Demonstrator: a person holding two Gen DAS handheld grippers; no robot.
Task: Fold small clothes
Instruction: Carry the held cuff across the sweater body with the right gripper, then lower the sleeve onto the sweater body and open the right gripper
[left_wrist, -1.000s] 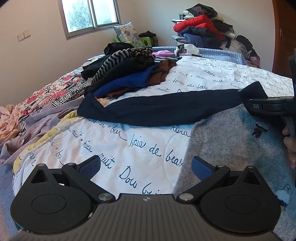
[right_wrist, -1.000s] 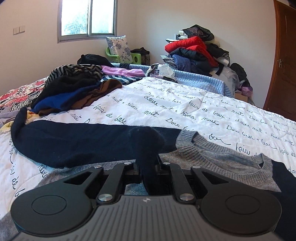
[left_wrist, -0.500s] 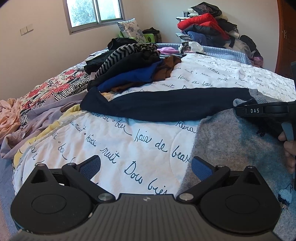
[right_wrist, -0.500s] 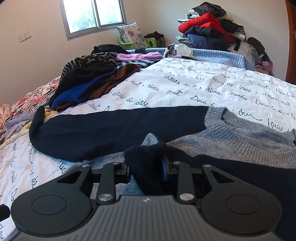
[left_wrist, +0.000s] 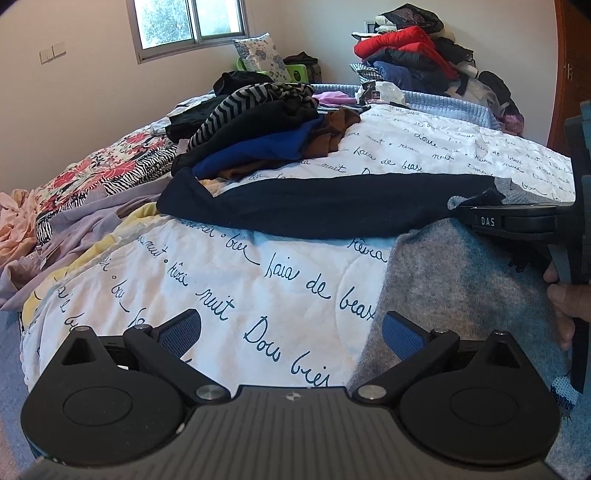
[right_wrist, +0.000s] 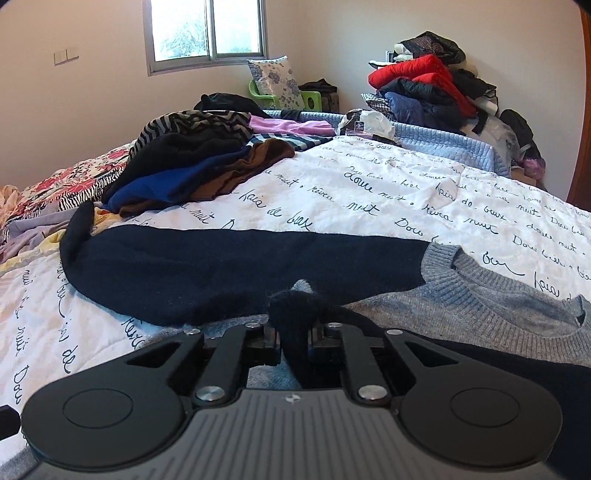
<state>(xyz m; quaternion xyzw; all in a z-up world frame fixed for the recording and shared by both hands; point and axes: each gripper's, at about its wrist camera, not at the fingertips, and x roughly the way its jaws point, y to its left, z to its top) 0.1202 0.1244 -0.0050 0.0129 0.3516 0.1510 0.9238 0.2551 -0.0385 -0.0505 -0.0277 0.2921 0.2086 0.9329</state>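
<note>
Item: grey-and-navy sweater (right_wrist: 498, 314), flat on the lettered quilt (right_wrist: 369, 192).
My right gripper (right_wrist: 293, 338) pinches its navy cuff; my left gripper (left_wrist: 291, 328), spread and empty, hovers left of the sweater; navy sleeve (left_wrist: 332, 206) runs leftward.

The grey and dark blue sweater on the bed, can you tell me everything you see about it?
The sweater is a fuzzy knit with a grey body, a ribbed round neck and dark navy sleeves. It lies mostly flat on the white quilt with curly writing. One navy sleeve stretches out sideways toward the pile of folded clothes. The right claw is shut on a bunched bit of navy fabric. The left claw is open, one pad over the grey edge.
</note>
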